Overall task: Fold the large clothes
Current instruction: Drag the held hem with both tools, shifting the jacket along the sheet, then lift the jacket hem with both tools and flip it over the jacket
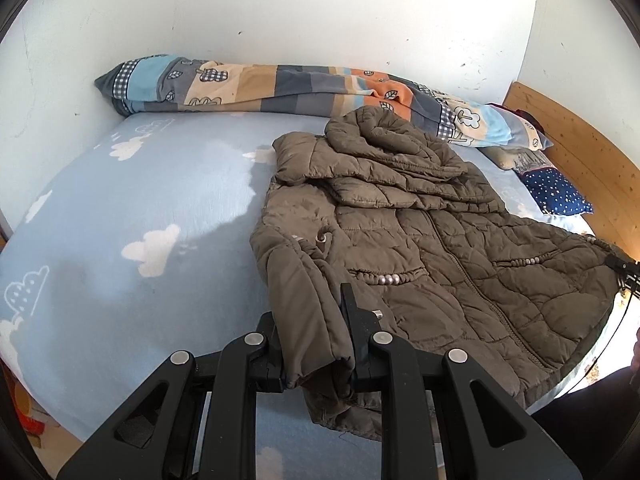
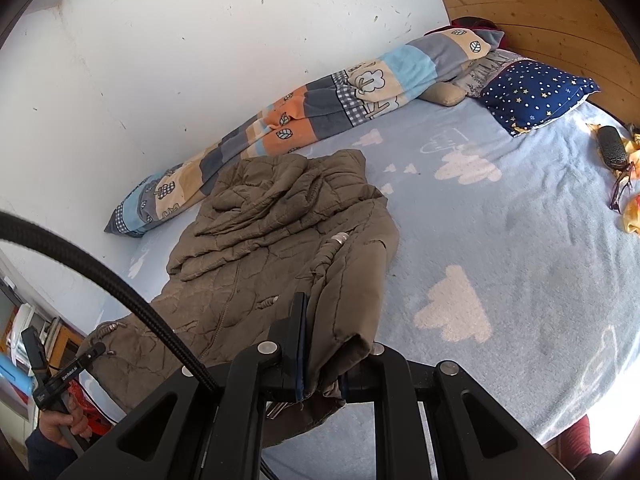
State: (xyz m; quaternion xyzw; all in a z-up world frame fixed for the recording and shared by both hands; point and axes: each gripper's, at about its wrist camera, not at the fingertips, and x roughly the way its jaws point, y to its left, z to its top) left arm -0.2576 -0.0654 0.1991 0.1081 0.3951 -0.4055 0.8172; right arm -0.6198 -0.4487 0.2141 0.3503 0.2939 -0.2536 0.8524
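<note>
The left gripper (image 1: 316,344) was clenched on a sleeve cuff of the quilted jacket (image 1: 420,240), the olive fabric pinched between its two black fingers and bunched below them. The right gripper (image 2: 320,352) was likewise clamped on the other cuff of the jacket (image 2: 256,248), with cloth folded over its right finger.

The jacket lay on the bed sheet (image 1: 140,200), front upward and zip closed, its hood crumpled at the far end, just beside the patchwork blanket (image 1: 280,88) rolled along the wall. The padding was creased and rumpled. A row of pale beads marked each pocket line, and a metal toggle showed near the sleeve.

The left wrist view showed the jacket's full front, hem to hood, and the right-hand gripper tool as a dark shape at the jacket's far hem corner. It showed the starred pillow (image 1: 556,192) only in part, beyond the jacket's shoulder.

The right wrist view alone showed a hand (image 2: 68,424) gripping the other tool's handle beside the jacket's hem, and a black cable (image 2: 100,280) arching over that hem. It alone showed a dark case (image 2: 612,148) and spectacles (image 2: 622,192), well apart from the jacket, near the wooden headboard (image 2: 560,20).
</note>
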